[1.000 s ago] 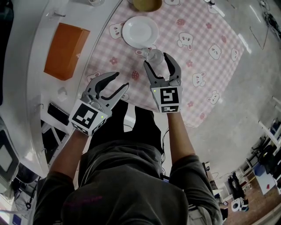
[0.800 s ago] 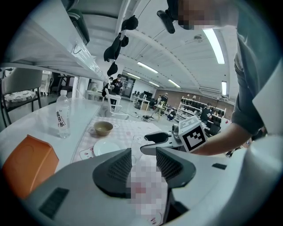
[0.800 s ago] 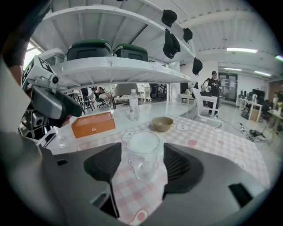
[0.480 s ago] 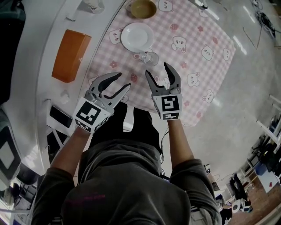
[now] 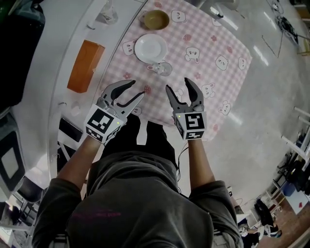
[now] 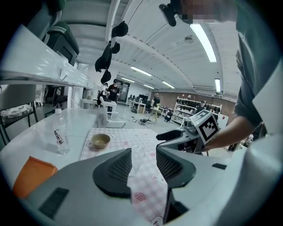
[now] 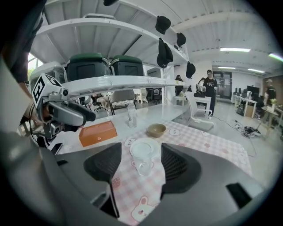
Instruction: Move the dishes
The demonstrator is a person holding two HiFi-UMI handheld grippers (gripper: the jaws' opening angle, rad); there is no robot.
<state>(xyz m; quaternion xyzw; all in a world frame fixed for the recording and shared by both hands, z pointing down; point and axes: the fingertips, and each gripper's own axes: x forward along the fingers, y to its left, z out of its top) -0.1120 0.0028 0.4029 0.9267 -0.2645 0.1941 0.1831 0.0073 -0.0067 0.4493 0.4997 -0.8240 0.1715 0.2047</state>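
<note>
Left hand-held gripper [image 5: 137, 89] and right hand-held gripper [image 5: 177, 85]: both released, jaws apart, nothing between them, held just short of the glass [image 5: 164, 69]. Glass upright on the pink checked cloth [image 5: 215, 46] covering the worktop. White plate [image 5: 150, 48] just beyond the glass; brown bowl [image 5: 156, 20] farther beyond.

Bare checked cloth [image 5: 213, 43] lies between the right claw [image 5: 177, 84] and the glass [image 5: 164, 69], which stands straight ahead of its parted jaws. Just behind the glass sits the plate [image 5: 150, 48], then the bowl [image 5: 156, 20], blocking that line. Right of them the cloth is free. The left claw [image 5: 137, 88], jaws apart, has bare cloth ahead. The orange box [image 5: 86, 66] and bottle [image 5: 107, 14] stand well off to its left on the table [image 5: 63, 43].
</note>
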